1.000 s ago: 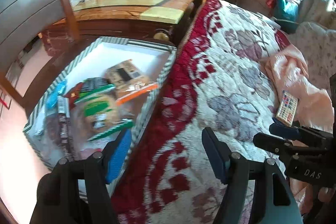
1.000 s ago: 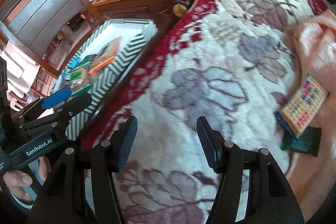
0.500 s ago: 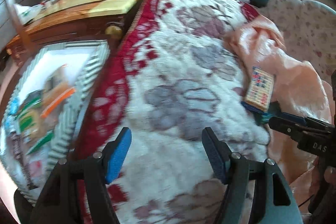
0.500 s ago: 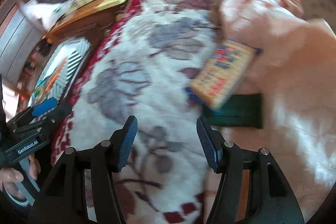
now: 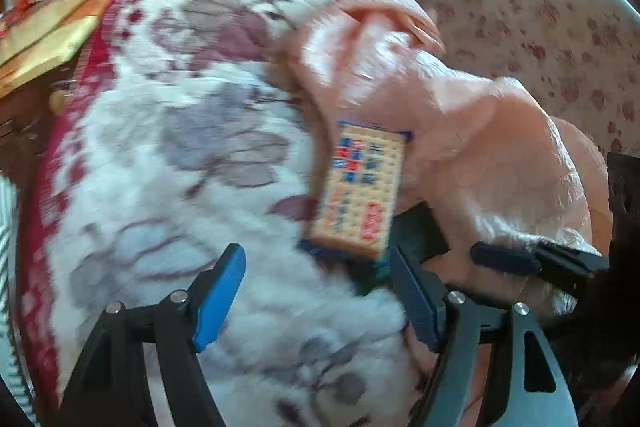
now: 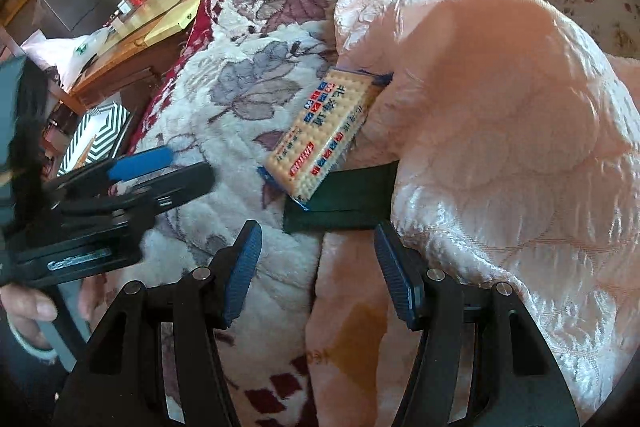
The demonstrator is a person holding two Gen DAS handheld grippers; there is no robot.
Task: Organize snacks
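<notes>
Both grippers hang over a flowered blanket [image 6: 256, 99], the left gripper [image 5: 316, 291] with jaws apart, just widened and empty, the right gripper [image 6: 316, 267] also apart and empty; the cracker packet [image 6: 324, 135] lies beyond them, its near end overlapping a dark green packet [image 6: 344, 203], its right edge against a pink quilt [image 6: 500, 107]. A closing jaw may well snag soft quilt fabric with the wrapper; the stacked packets could slide apart or lift together.

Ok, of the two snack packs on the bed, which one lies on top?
The tan cracker pack with red and blue print lies on top; the dark green pack sits beneath, partly covered by it.
</notes>
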